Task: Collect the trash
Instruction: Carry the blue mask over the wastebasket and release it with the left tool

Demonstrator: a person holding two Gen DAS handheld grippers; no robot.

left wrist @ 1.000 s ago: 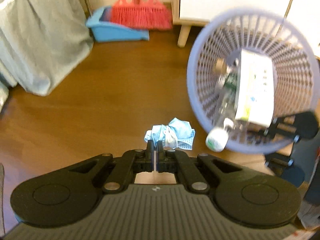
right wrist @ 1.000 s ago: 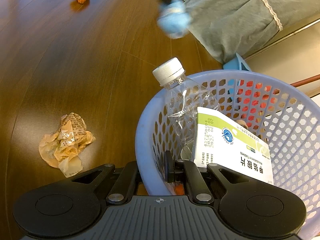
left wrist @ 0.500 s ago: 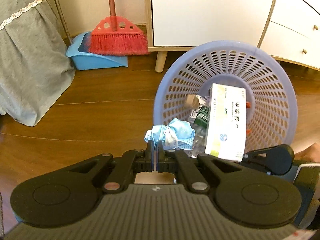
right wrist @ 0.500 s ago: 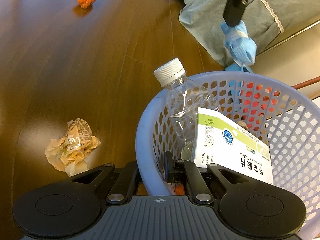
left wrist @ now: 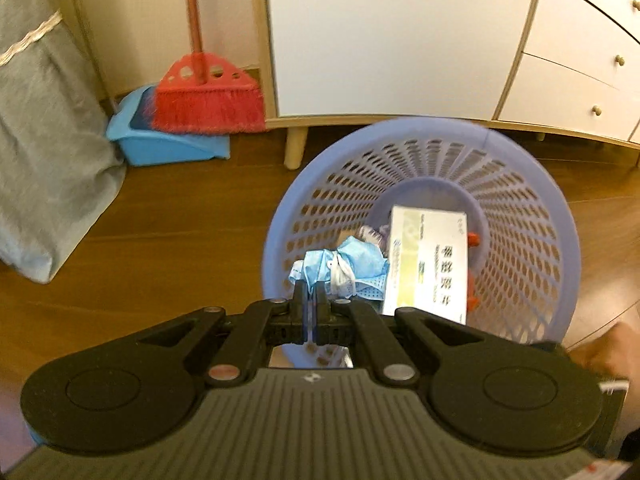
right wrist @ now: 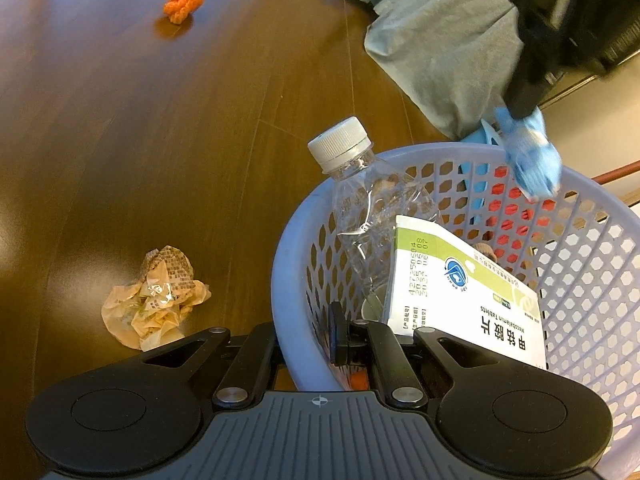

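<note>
My left gripper [left wrist: 310, 300] is shut on a crumpled blue face mask [left wrist: 348, 266], held just over the near rim of the lilac plastic basket [left wrist: 532, 200]. From the right wrist view the same mask [right wrist: 528, 156] hangs above the basket's far rim [right wrist: 592, 204]. My right gripper [right wrist: 312, 328] is shut on the basket's near wall, one finger inside and one outside. Inside lie a clear plastic bottle [right wrist: 360, 200] with a white cap and a green-and-white tablet box [right wrist: 460, 292]. A crumpled brown wrapper [right wrist: 154, 292] and an orange scrap [right wrist: 182, 0] lie on the wood floor.
A red broom [left wrist: 204, 92] stands in a blue dustpan [left wrist: 164, 140] against the wall. A white cabinet on wooden legs [left wrist: 384, 40] rises behind the basket. Grey fabric [left wrist: 44, 120] hangs to the floor at the left. A hand [left wrist: 608, 352] shows at the right edge.
My left gripper has carried the mask rightward and forward, from over bare floor to over the basket's opening. The basket stays held in my right gripper and tilts more toward the left camera.
</note>
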